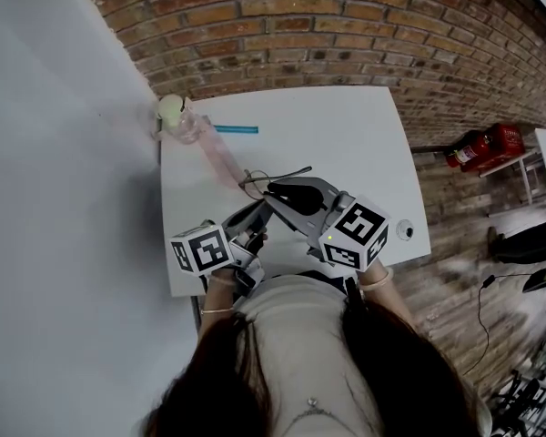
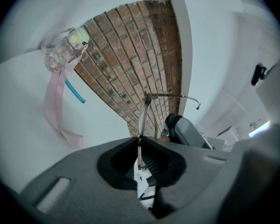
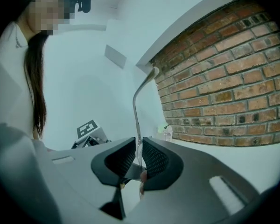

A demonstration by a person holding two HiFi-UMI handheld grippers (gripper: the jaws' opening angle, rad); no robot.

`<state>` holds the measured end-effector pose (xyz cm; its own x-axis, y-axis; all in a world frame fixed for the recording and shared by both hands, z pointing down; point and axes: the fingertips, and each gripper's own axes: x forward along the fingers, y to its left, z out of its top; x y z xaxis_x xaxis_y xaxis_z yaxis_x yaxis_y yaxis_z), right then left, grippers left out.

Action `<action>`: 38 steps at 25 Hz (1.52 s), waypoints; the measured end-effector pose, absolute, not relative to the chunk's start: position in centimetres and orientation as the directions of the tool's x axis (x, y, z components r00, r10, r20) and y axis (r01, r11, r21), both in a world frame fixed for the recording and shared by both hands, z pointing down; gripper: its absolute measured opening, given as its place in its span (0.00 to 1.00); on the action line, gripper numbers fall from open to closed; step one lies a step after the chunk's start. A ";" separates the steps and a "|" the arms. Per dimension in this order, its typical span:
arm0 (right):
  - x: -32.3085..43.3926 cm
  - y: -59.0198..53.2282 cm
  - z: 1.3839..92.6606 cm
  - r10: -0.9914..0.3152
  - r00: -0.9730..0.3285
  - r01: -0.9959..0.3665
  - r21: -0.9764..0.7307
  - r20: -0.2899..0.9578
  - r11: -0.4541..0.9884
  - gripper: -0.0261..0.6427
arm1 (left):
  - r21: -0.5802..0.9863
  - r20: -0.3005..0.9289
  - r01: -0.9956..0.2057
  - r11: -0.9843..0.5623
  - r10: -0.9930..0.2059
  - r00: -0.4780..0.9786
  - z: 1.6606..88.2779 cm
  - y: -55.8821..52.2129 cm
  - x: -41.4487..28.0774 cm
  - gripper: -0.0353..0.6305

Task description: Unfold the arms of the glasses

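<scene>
Glasses [image 1: 271, 182] sit between our two grippers; the left gripper [image 2: 139, 148] has its jaws pressed together on a thin part of the frame, from whose top one arm [image 2: 173, 96] runs sideways; the right gripper [image 3: 140, 160] pinches another thin piece with a curved tip; in the head view both grippers meet over the near part of the white table [image 1: 346, 144], and we cannot tell whether the glasses touch it; farther back lie a clear bottle [image 1: 179, 119] with a pink strap [image 1: 220, 160] and a blue stick [image 1: 235, 129], below a brick wall [image 1: 346, 25].
</scene>
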<state>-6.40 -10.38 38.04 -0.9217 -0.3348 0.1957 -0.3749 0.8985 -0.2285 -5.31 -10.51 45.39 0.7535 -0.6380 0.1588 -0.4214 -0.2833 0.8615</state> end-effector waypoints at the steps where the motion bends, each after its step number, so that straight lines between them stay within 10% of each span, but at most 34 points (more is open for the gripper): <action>1: -6.5 -10.4 38.1 -0.333 -0.922 -0.373 -0.229 0.197 0.899 0.11 | 0.860 0.156 -0.421 -0.288 -0.637 0.755 45.2 -10.5 -5.2 0.09; 38: -7.0 -11.0 38.3 -0.351 -0.913 -0.396 -0.243 0.209 0.885 0.11 | 0.687 0.210 -0.600 -0.409 -0.680 0.703 43.4 -10.6 -4.6 0.09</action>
